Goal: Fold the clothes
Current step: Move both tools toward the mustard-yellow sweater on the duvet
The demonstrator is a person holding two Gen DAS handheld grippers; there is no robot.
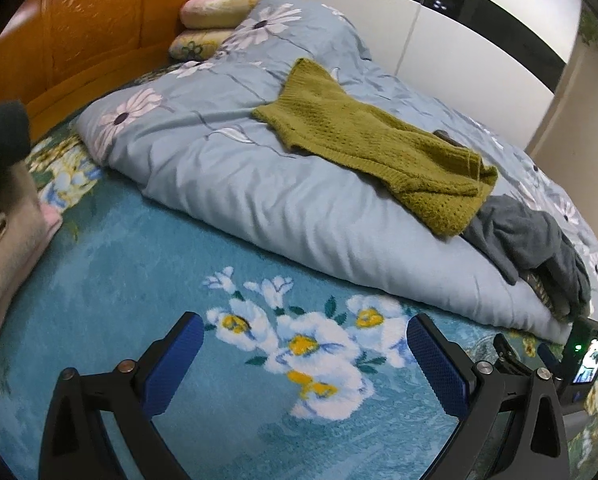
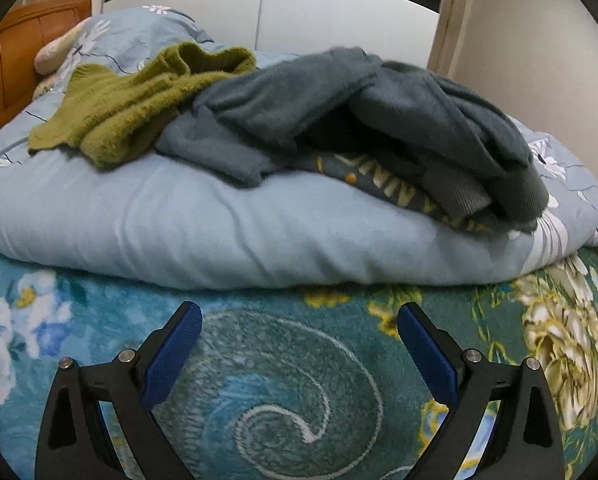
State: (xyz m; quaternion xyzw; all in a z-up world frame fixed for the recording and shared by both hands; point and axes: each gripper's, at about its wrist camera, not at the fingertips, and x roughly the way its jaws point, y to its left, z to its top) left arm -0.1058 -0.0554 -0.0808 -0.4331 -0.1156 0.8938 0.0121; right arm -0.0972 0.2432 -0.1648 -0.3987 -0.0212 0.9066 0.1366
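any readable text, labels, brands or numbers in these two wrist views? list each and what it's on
No text reads cleanly.
Yellowish lettering on the dark printed garment under the grey sweater: partly hidden and creased, not readable.
Small lit screen at the right edge of the left wrist view: too small to read.
Green knit sweater, quilt, floral blanket, left gripper, right gripper: no markings visible.

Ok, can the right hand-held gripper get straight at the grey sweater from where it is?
Probably yes. The right hand-held gripper is open over the floral blanket, and the grey sweater lies ahead on the folded duvet with nothing between them.
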